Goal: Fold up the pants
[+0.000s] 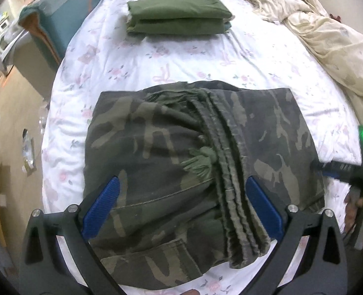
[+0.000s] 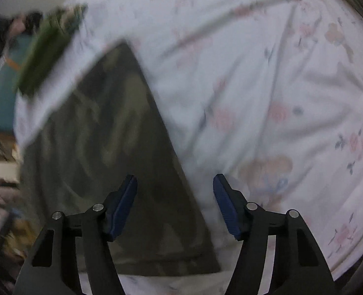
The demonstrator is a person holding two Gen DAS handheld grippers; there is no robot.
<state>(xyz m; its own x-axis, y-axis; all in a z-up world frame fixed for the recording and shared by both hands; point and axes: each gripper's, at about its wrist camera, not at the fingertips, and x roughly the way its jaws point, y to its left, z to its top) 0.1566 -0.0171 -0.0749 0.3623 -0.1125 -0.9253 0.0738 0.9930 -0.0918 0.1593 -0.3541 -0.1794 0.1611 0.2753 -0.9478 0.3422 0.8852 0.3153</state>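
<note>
Floral bedsheet (image 2: 255,73) fills the right view; only left shows cream blanket (image 1: 329,36).

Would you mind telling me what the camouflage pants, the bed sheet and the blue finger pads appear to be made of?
The camouflage pants look like heavy woven cotton, matte: thick stitched seams and frayed hem edges. The bed sheet seems thin cotton or a blend, matte, with a printed floral pattern and soft wrinkles. The blue pads on the left gripper's fingers look like ribbed rubber or plastic; which one is unclear.
</note>
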